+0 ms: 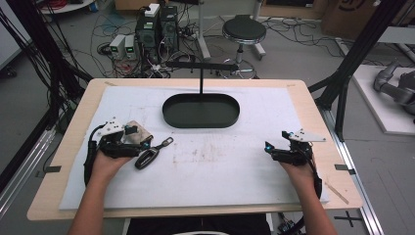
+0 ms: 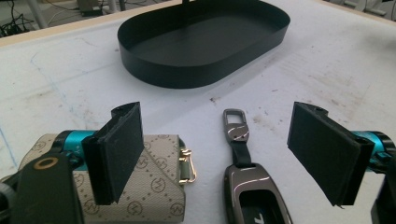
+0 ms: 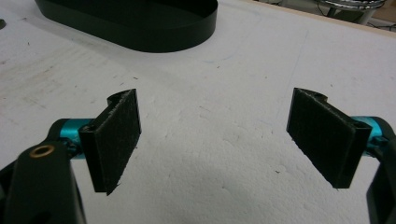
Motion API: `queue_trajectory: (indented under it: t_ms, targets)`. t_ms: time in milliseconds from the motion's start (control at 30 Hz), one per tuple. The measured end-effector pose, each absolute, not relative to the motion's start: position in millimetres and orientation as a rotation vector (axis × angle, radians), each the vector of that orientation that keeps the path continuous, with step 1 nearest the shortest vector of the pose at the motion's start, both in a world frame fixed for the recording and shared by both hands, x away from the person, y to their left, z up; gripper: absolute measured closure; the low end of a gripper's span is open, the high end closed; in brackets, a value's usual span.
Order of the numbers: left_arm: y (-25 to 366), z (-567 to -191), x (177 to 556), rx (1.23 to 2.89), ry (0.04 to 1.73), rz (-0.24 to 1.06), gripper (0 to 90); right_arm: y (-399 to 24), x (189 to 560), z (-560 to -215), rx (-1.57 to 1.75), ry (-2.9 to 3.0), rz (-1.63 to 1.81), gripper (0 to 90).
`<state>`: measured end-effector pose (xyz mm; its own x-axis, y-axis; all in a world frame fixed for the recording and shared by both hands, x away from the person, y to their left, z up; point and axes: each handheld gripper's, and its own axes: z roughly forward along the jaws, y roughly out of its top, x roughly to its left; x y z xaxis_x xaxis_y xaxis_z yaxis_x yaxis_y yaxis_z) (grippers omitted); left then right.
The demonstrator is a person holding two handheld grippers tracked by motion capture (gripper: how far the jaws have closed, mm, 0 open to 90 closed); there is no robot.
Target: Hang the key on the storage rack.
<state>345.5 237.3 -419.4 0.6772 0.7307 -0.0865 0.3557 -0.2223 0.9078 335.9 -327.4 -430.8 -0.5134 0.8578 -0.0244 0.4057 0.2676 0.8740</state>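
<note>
A dark metallic car key fob (image 2: 252, 191) with a strap and clasp is seen lying on the white foam mat (image 2: 327, 60), just beside a beige monogrammed canvas pouch (image 2: 154, 186). It is straddled, untouched, by the left gripper (image 2: 224, 158), spread wide. The right gripper (image 3: 229, 140) is likewise released over bare mat.

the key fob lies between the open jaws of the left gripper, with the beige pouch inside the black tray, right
Not quite. The left gripper view shows the beige pouch lying on the white mat beside the key fob, behind one jaw, not inside the black tray. The key fob does lie between the open jaws of the left gripper.
</note>
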Motion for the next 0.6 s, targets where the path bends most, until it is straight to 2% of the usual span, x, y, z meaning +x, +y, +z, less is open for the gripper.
queue_trajectory:
  t_ms: [400, 600]
  targets:
    - [226, -424, 353, 1.852, 0.868, 0.415, 18.9, -331, 332, -434, 1.136, 2.056, 1.166, 17.9]
    - [207, -429, 362, 1.933, 0.859, 0.385, 19.4, -335, 328, -434, 1.149, 2.036, 1.16, 18.0]
